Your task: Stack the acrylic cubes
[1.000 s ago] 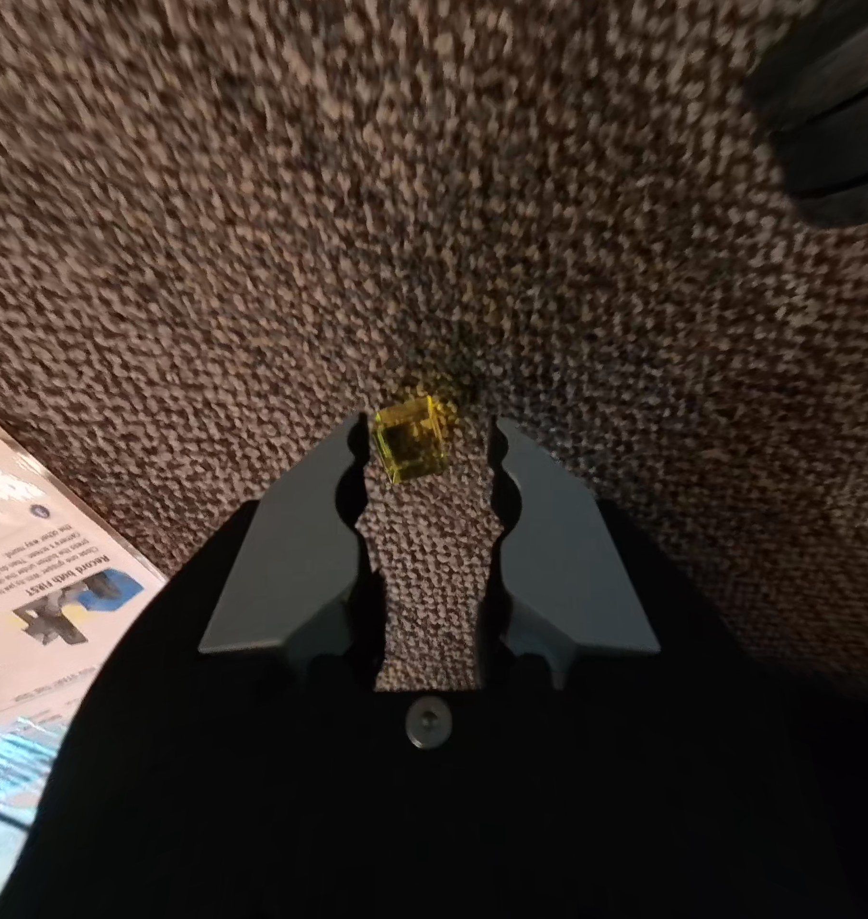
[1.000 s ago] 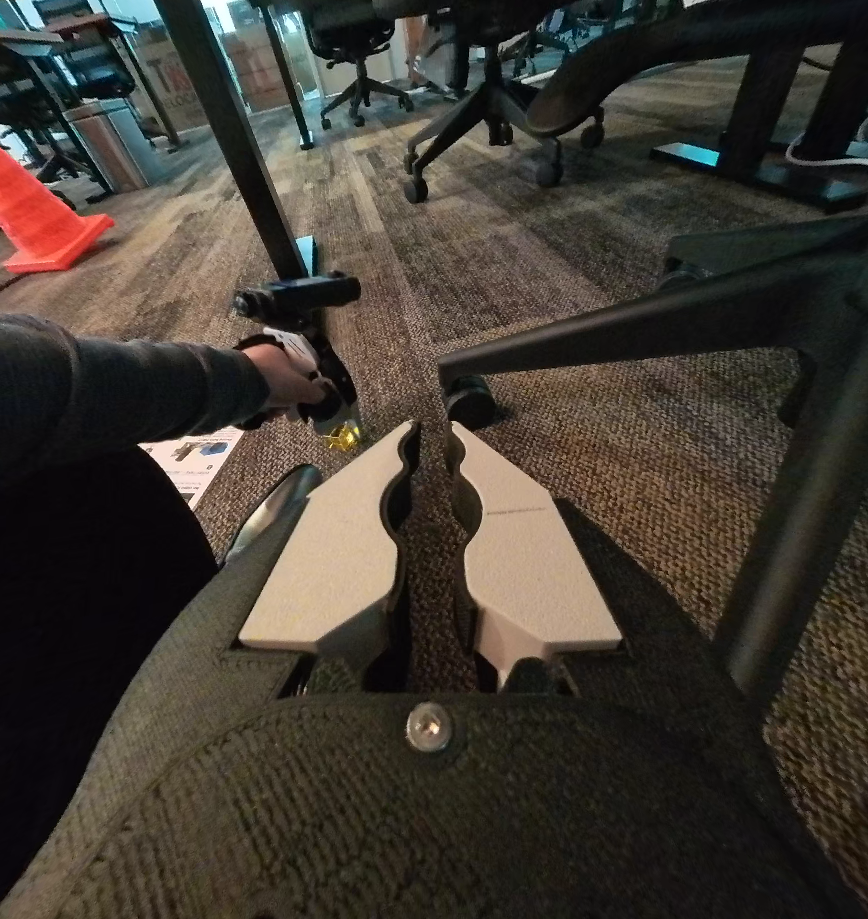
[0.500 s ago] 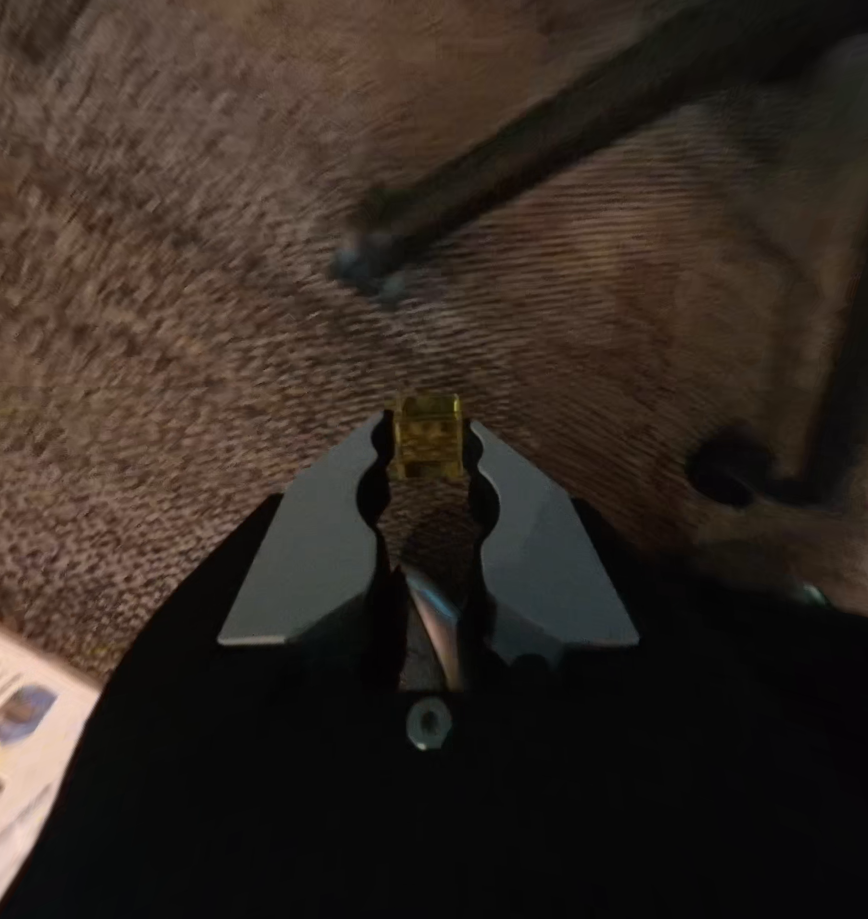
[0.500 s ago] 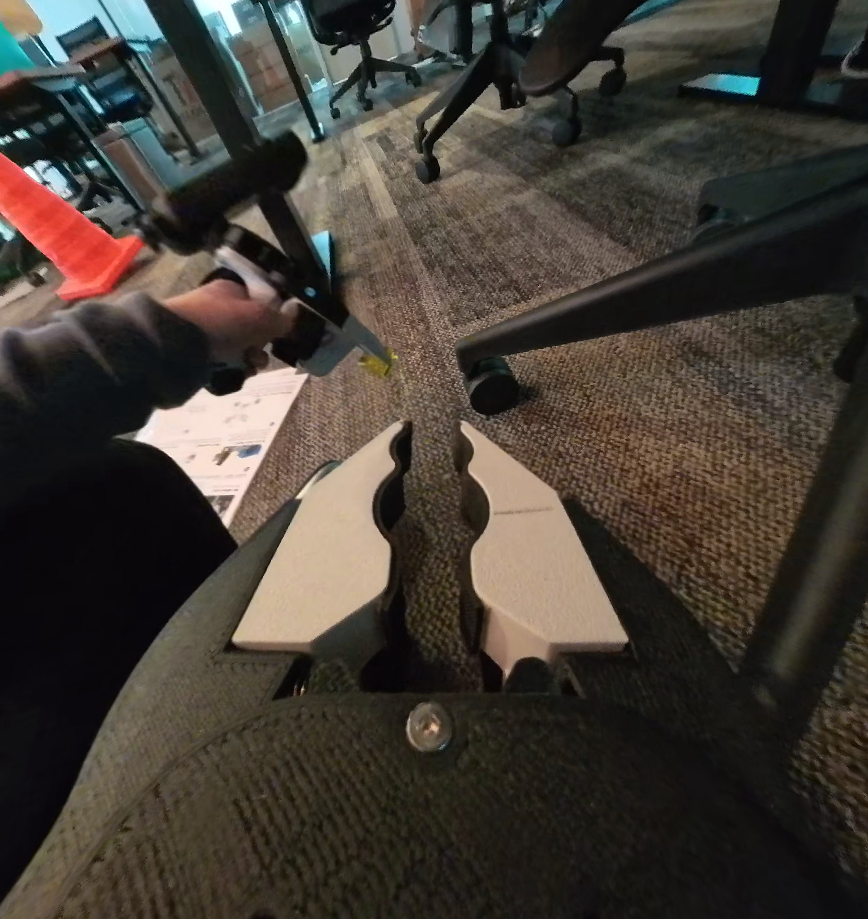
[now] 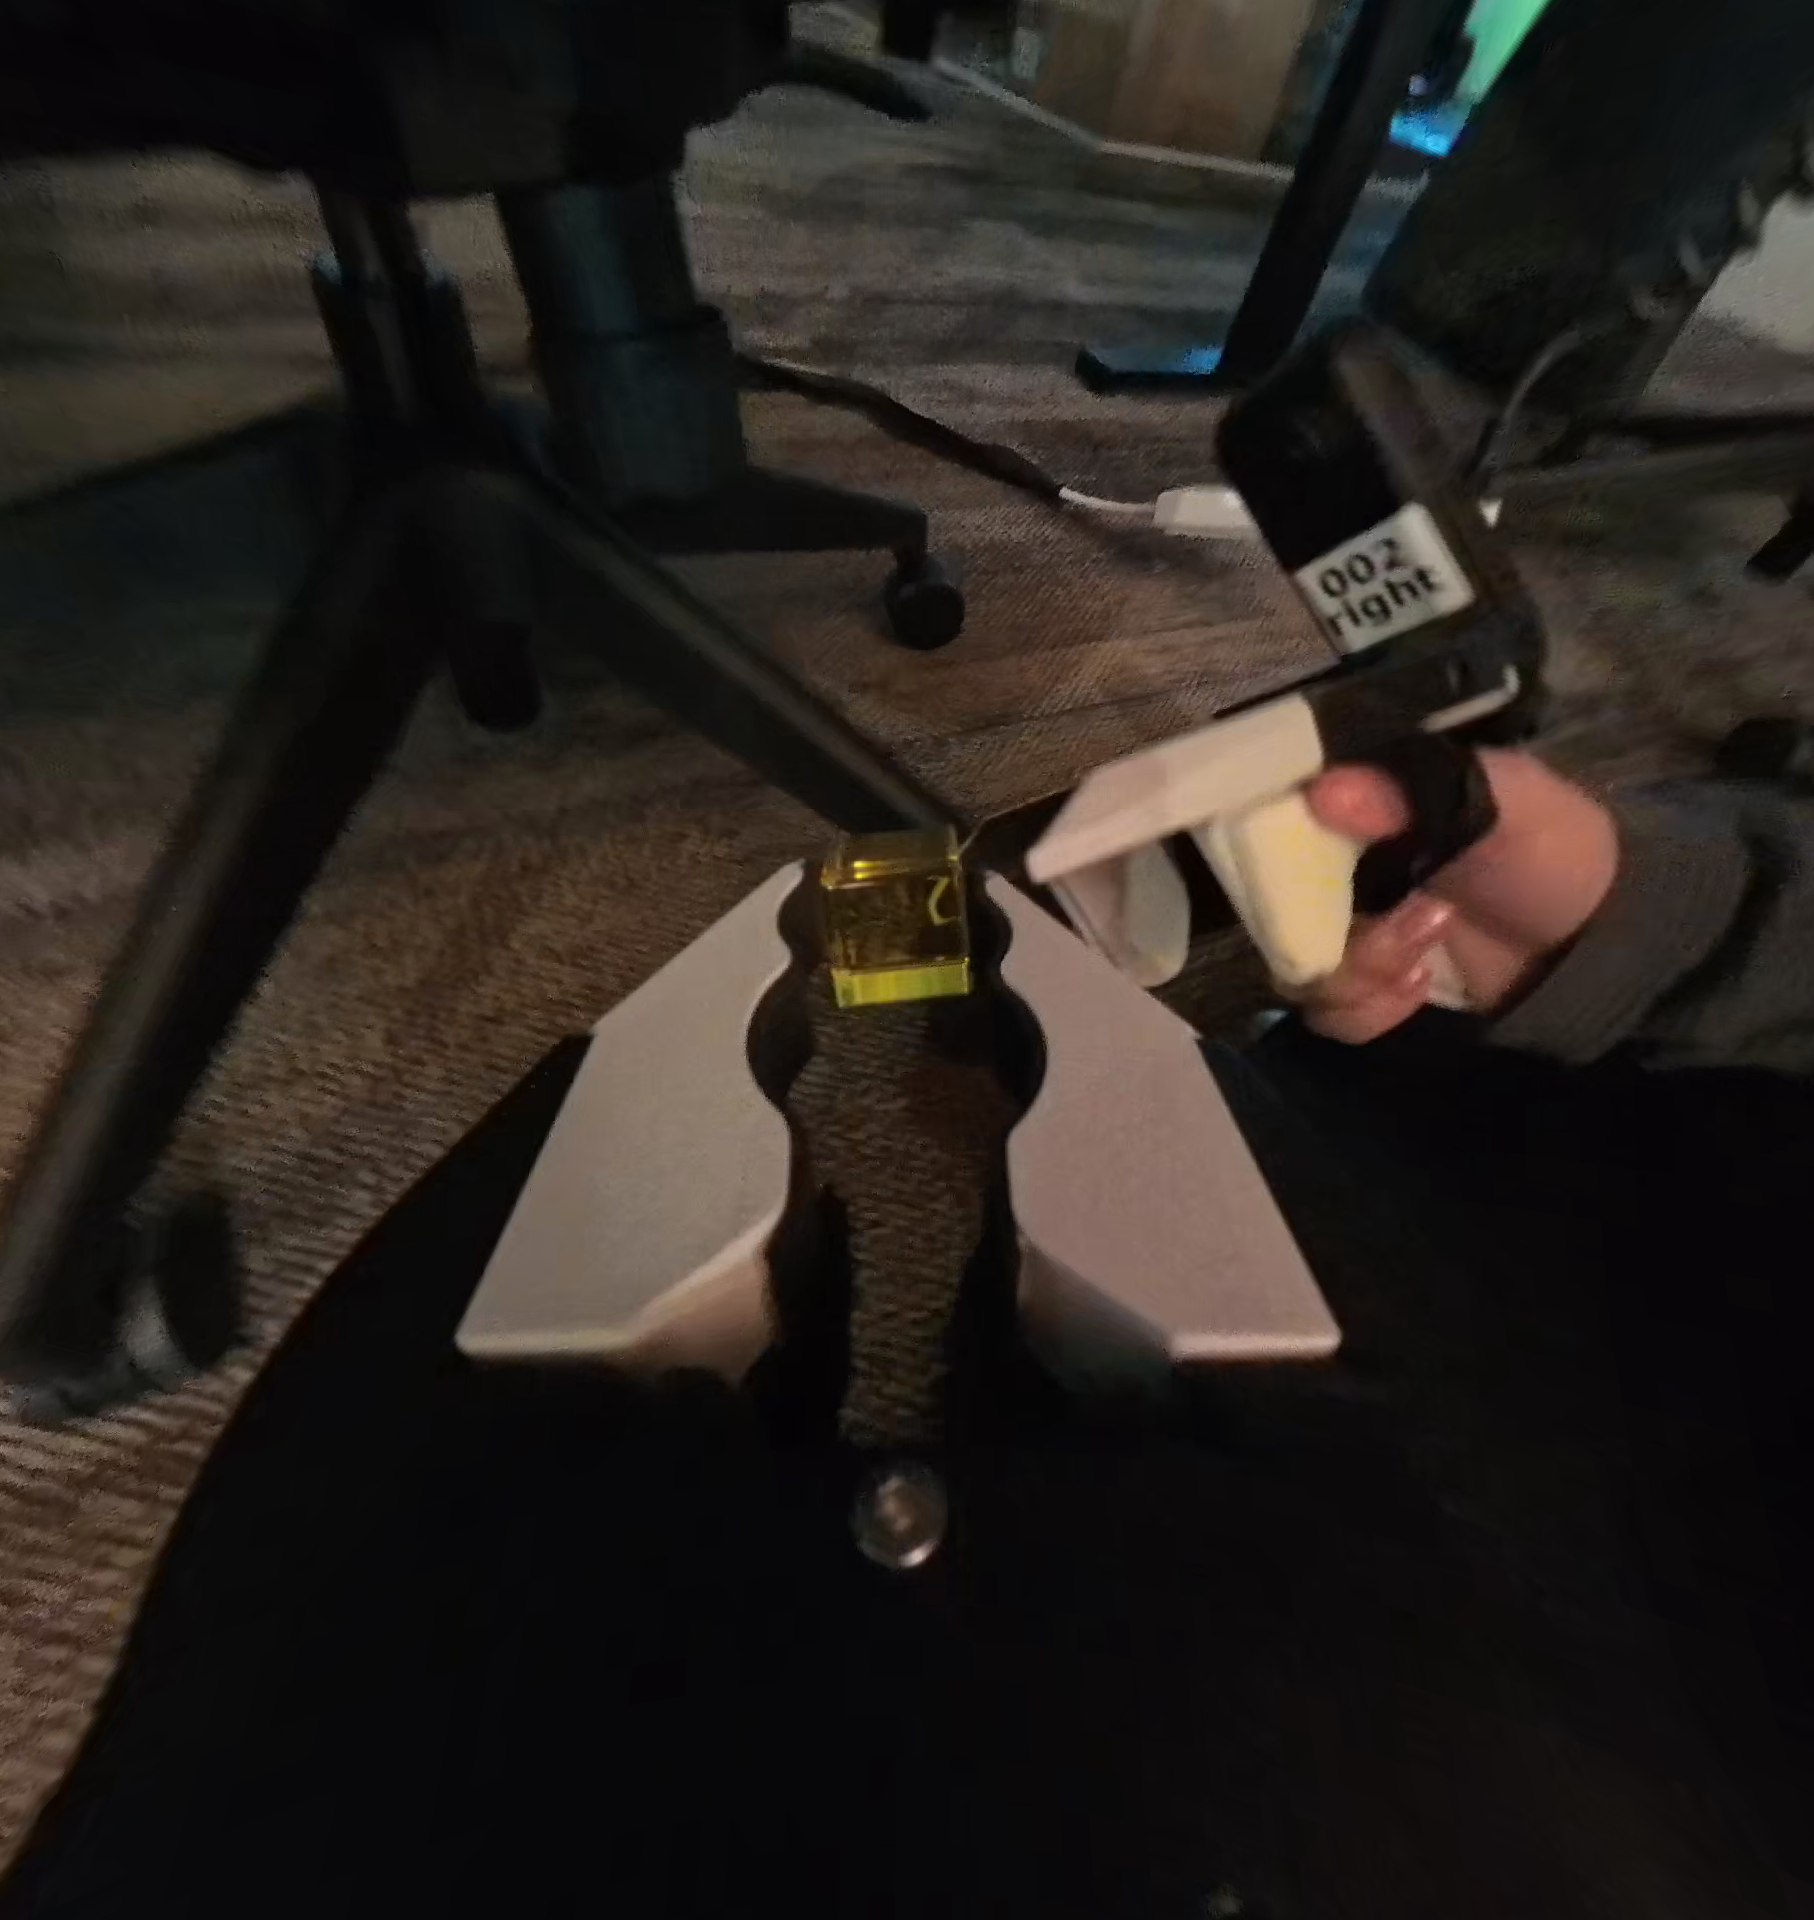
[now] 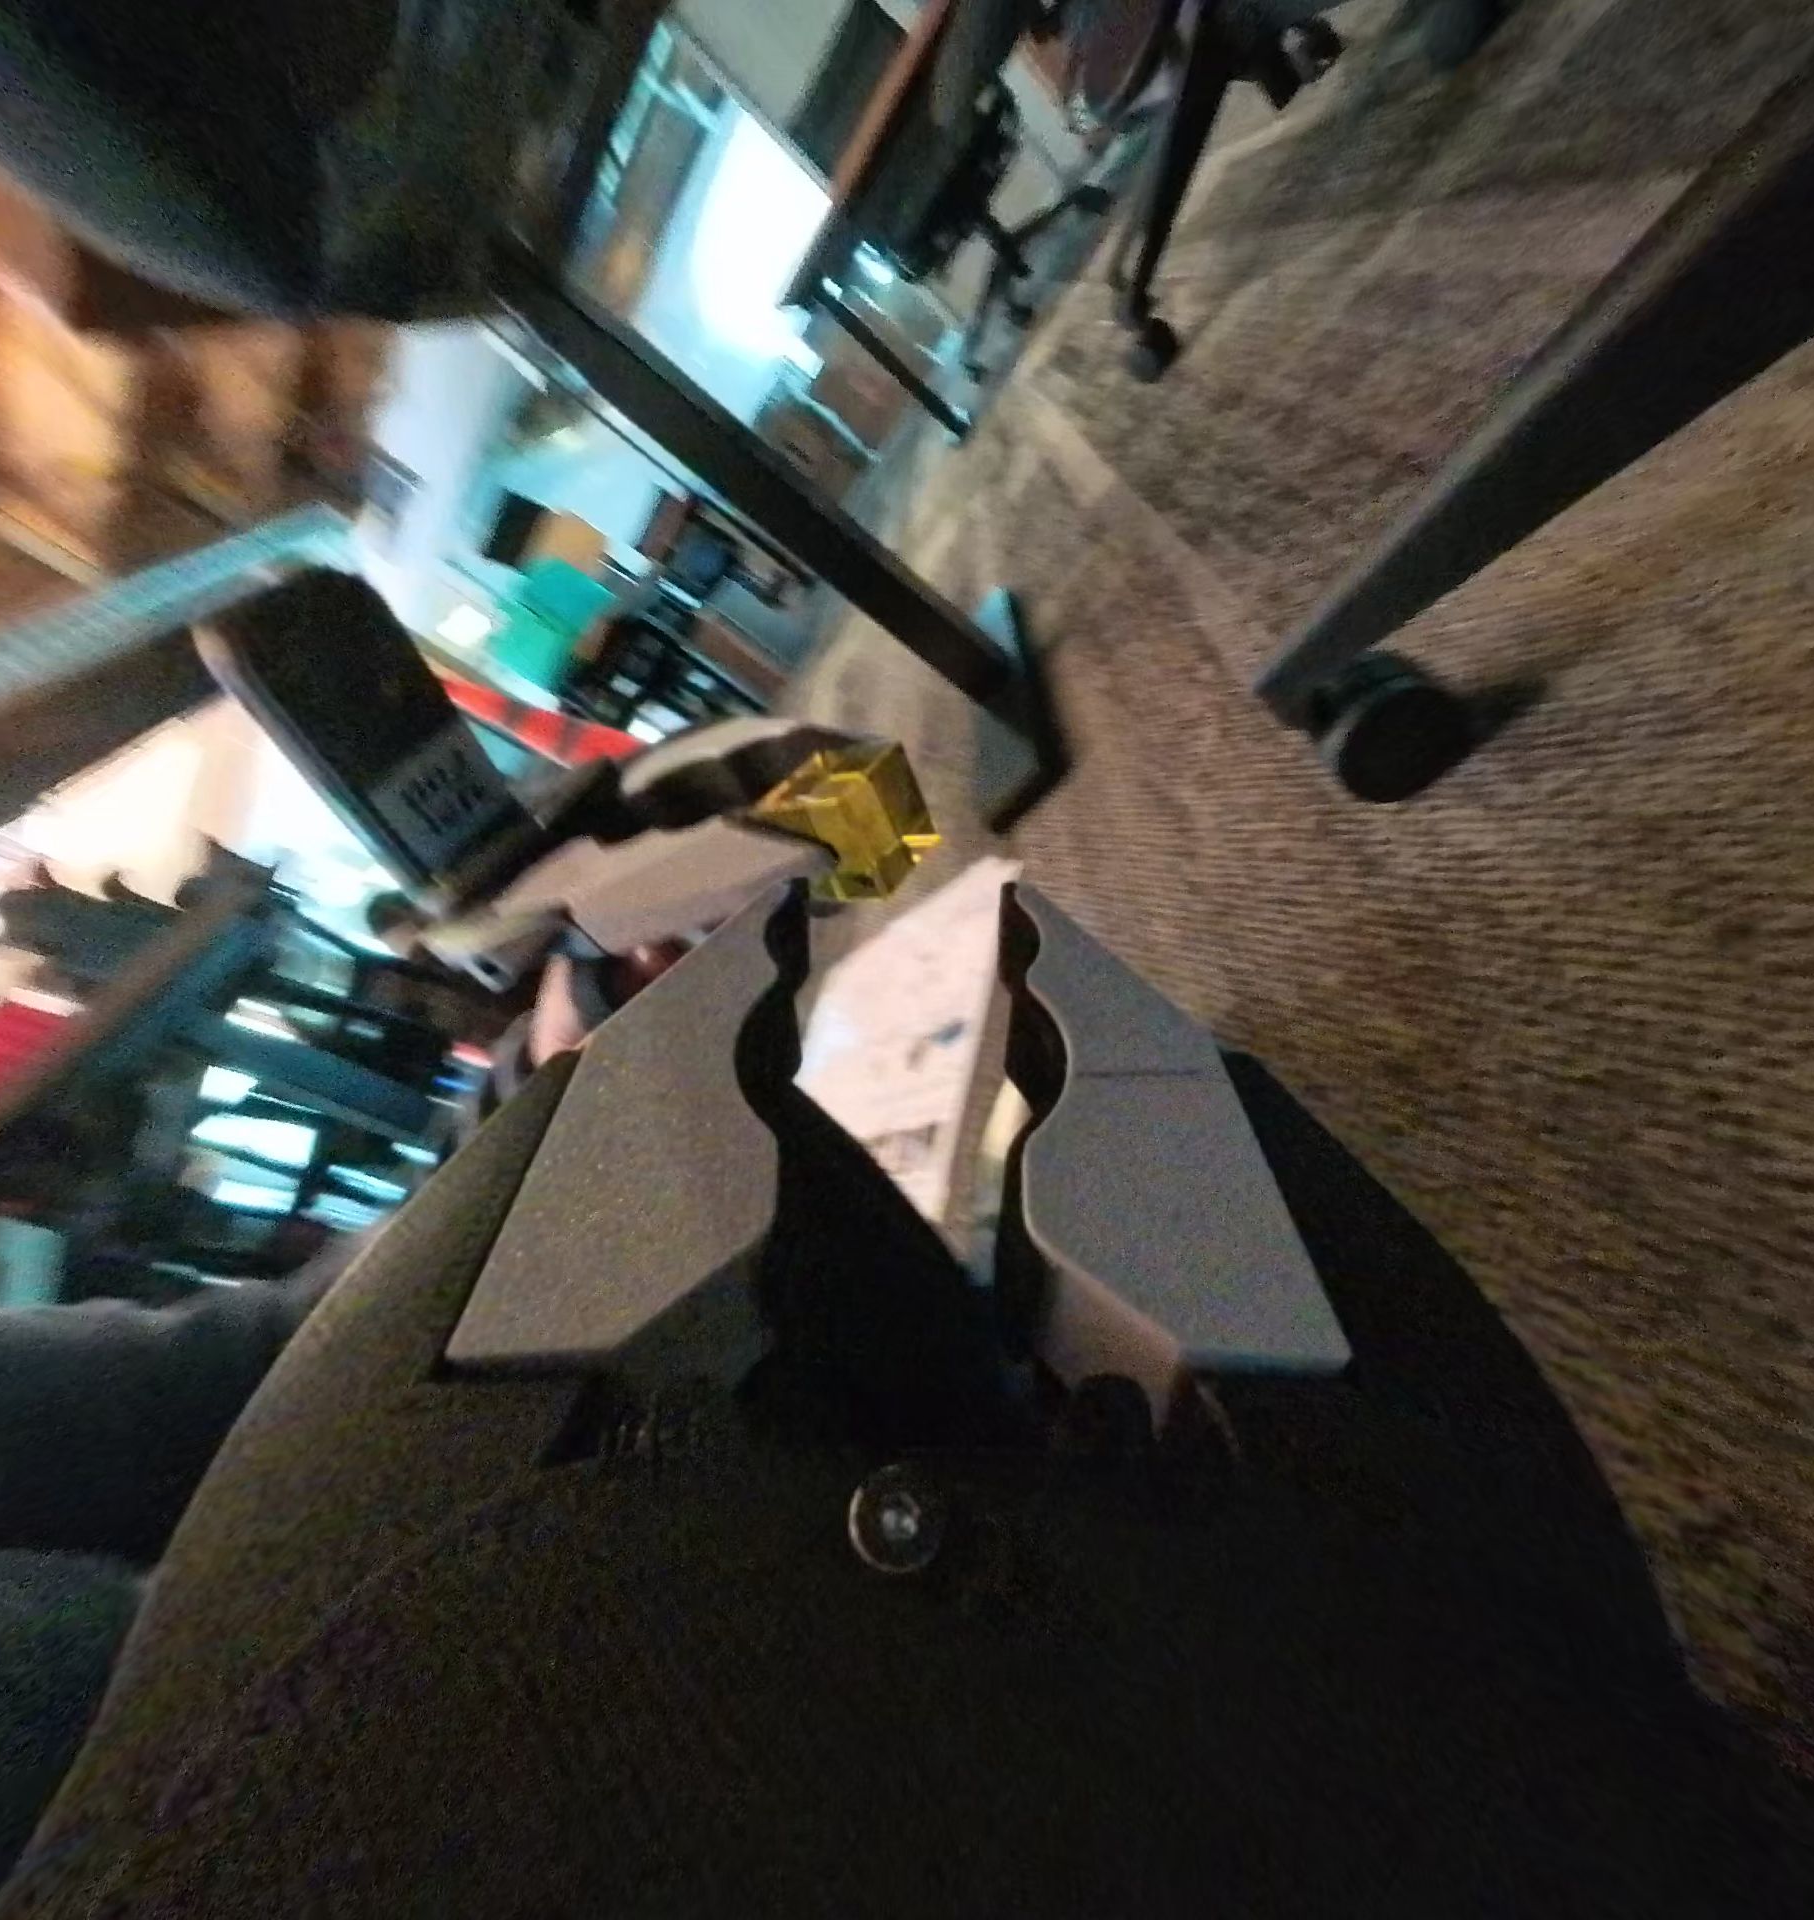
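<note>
Yellow cube (image 5: 895, 928) in left gripper (image 5: 895, 904)

We see a grey-brown carpet (image 5: 259, 935) under an office chair base (image 5: 529, 540) with black castors (image 5: 924, 603). A white printed sheet (image 6: 913, 997) lies on the carpet. A white plug (image 5: 1199, 509) lies beyond.

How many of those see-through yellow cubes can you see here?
1. The yellow cube is pinched between the left gripper fingertips, lifted above the carpet. The open right gripper is beside it; others may be hidden.

Yellow cube (image 5: 895, 925) off carpet, claw-held.
</note>
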A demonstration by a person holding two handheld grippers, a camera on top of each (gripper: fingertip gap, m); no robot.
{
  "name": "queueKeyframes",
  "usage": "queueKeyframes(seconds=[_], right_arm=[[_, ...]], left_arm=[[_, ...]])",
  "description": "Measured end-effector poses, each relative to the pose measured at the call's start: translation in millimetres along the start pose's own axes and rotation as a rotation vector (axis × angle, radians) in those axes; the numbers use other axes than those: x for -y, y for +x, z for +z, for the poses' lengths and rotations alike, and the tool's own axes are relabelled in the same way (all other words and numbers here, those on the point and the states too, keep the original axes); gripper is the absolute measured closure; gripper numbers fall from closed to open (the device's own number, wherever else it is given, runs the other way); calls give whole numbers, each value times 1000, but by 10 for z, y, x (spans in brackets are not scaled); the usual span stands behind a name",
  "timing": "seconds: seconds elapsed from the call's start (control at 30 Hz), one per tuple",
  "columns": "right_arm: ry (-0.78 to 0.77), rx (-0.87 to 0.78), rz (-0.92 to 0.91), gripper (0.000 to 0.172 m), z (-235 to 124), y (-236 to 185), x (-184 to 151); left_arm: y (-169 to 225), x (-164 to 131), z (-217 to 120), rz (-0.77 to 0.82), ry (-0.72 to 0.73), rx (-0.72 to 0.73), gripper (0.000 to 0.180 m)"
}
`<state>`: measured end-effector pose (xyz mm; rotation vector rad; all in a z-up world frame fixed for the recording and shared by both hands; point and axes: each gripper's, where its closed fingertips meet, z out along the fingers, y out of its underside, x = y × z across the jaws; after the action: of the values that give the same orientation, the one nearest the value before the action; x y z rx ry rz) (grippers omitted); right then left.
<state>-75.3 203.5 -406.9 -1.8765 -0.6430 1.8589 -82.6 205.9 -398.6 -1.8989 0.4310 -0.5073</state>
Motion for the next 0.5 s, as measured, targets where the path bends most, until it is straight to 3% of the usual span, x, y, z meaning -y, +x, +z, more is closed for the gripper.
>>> queueKeyframes(seconds=[0.13, 0.27, 0.33, 0.5], right_arm=[[28, 246, 297, 136, -45, -164, 71], [-21, 488, 499, 135, -64, -415, 39], [-58, 554, 532, 139, -54, -525, -14], [-65, 531, 480, 142, -32, -529, -46]], left_arm=[[170, 144, -62, 292, 76, 36, 154], [340, 234, -99, 395, 150, 3, 154], [357, 218, -93, 410, 148, -5, 154], [381, 216, -94, 422, 156, -24, 154]])
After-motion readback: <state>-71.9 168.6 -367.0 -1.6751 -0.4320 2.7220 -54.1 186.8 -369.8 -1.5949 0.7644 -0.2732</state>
